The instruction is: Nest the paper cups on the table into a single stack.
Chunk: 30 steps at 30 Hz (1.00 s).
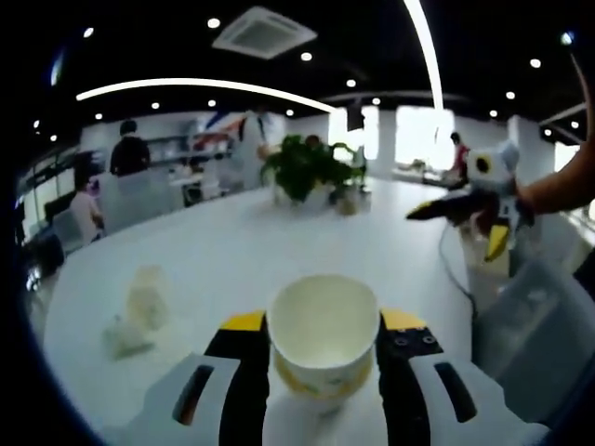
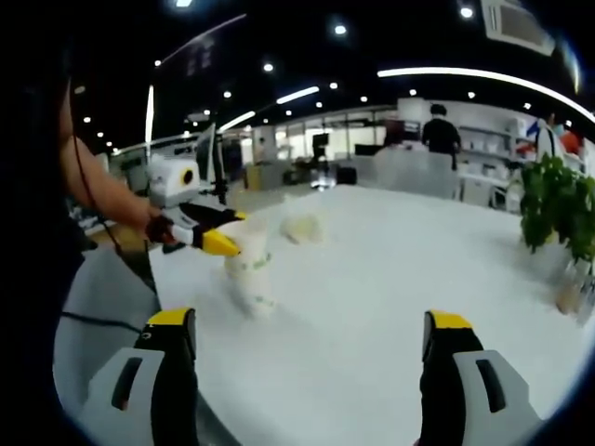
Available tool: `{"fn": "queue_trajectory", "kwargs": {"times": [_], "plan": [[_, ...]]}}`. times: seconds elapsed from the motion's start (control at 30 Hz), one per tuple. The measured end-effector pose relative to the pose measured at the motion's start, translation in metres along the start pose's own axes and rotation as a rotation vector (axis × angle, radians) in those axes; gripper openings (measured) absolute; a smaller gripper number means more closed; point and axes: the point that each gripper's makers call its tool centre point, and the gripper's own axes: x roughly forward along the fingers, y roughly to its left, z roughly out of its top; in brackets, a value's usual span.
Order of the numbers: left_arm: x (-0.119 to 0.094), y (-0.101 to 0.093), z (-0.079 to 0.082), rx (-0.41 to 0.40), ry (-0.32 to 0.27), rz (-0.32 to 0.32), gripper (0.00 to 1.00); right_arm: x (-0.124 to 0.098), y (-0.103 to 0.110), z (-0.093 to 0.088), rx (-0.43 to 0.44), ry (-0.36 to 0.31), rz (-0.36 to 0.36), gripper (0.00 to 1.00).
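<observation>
Paper cup sits at the lower centre of the left gripper view, upright with its mouth open, clamped between the left gripper's fingers above the white desk. More cups lie blurred at lower left. In the right gripper view the right gripper has its fingers wide apart at the bottom, holding nothing; the held cup appears left of centre.

A white table carries loose paper cups and a potted plant.

White paper cup upright, more cups lying on table
</observation>
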Motion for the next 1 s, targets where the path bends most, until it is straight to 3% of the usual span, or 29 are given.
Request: {"fn": "queue_trajectory", "kwargs": {"times": [0.23,0.5,0.63,0.7,0.8,1.0], "plan": [[0.001,0.0,-0.022,0.019,0.065,0.008,0.43,0.0,0.002,-0.001,0.006,0.001,0.002,1.0],[0.001,-0.001,-0.021,0.025,0.071,-0.003,0.46,0.003,0.005,-0.003,0.007,0.005,0.009,1.0],[-0.001,-0.002,-0.014,0.025,0.05,-0.018,0.51,0.004,0.004,-0.002,0.007,0.003,0.011,1.0],[-0.002,0.001,-0.008,0.022,0.029,-0.015,0.59,0.004,0.004,-0.001,0.006,0.002,0.01,1.0],[-0.008,0.014,0.004,0.004,0.011,0.026,0.74,0.004,0.003,0.001,0.005,-0.001,0.008,1.0],[-0.03,0.041,0.02,-0.007,-0.027,0.083,0.85,0.007,0.001,0.008,-0.004,-0.013,0.007,1.0]]}}
